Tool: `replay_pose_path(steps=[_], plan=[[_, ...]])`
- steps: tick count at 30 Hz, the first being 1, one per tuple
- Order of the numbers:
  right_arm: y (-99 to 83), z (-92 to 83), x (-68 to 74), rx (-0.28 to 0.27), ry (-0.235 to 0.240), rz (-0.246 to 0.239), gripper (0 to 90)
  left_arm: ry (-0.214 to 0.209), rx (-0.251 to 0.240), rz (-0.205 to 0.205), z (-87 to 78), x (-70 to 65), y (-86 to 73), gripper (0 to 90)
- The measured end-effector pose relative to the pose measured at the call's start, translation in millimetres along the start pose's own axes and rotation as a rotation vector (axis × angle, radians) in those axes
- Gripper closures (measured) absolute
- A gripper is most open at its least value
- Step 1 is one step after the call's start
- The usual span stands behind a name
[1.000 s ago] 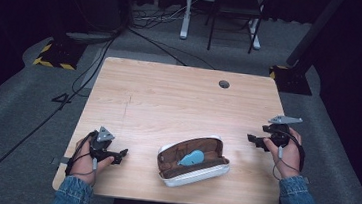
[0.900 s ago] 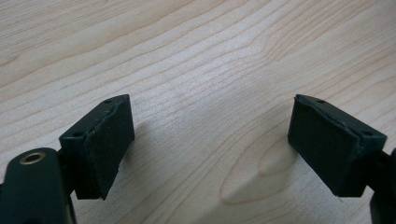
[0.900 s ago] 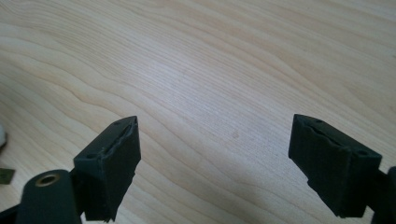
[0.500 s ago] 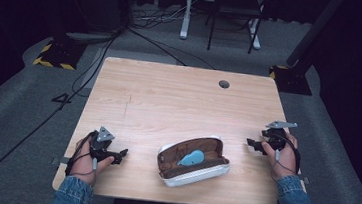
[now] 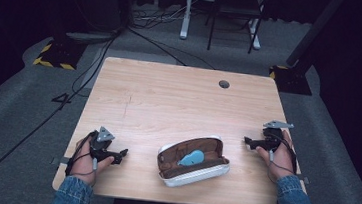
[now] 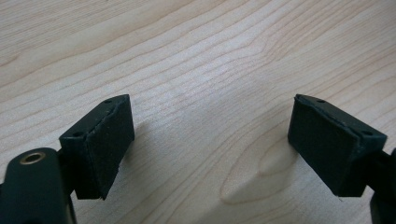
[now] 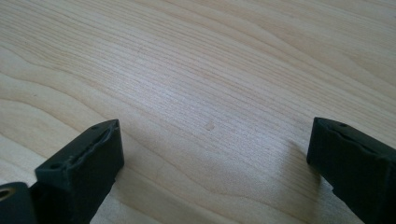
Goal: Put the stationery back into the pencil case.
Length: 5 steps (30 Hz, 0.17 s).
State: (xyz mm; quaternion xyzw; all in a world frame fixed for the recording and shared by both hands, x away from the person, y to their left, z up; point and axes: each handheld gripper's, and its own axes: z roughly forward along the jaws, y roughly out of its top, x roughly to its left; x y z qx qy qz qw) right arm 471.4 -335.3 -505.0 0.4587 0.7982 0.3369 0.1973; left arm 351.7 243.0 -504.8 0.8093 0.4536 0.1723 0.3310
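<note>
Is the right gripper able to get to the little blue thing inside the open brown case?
Probably yes. The right gripper has its jaws open and nothing between them, and bare wooden table lies between it and the open brown-lined white case. The small blue thing lies uncovered inside.

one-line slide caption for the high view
Open glasses case with blue cloth on wooden table, between two open hand-held grippers.

Light wood table (image 5: 169,96); open white case (image 5: 193,161) near front edge, cable hole (image 5: 224,84) far side.
</note>
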Motion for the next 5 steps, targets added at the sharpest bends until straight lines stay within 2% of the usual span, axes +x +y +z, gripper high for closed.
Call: replay_pose_path(steps=[5], plan=[[0.0, 0.0, 0.0, 0.000, 0.000, 0.000, 3.9, 0.000, 0.000, 0.000, 0.0, 0.0, 0.0, 14.7]])
